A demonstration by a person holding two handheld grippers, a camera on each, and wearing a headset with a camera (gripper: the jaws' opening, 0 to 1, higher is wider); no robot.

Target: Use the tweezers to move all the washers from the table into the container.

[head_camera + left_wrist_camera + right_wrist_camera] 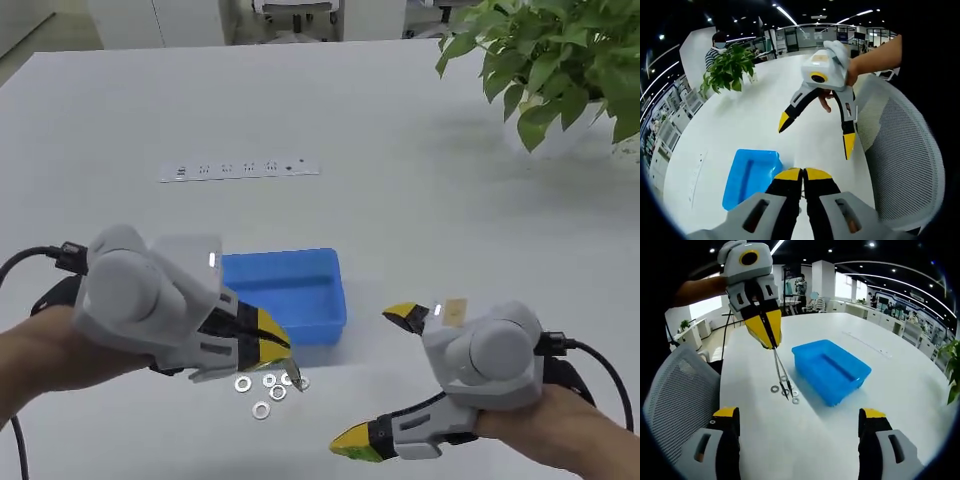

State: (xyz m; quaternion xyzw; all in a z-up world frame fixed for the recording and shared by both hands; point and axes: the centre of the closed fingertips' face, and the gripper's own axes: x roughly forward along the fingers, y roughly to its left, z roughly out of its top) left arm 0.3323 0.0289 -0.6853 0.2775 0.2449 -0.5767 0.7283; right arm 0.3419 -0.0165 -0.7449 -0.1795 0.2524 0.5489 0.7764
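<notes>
Several small metal washers lie on the white table just in front of the blue container. My left gripper is shut on thin metal tweezers, whose tips reach down among the washers. In the right gripper view the left gripper hangs from above, and the tweezers touch down between the washers beside the container. My right gripper stands open to the right of the washers, holding nothing; its wide jaws also show in the left gripper view.
A white power strip lies further back on the table. A potted plant stands at the far right corner. A grey mesh chair sits at the table's near edge.
</notes>
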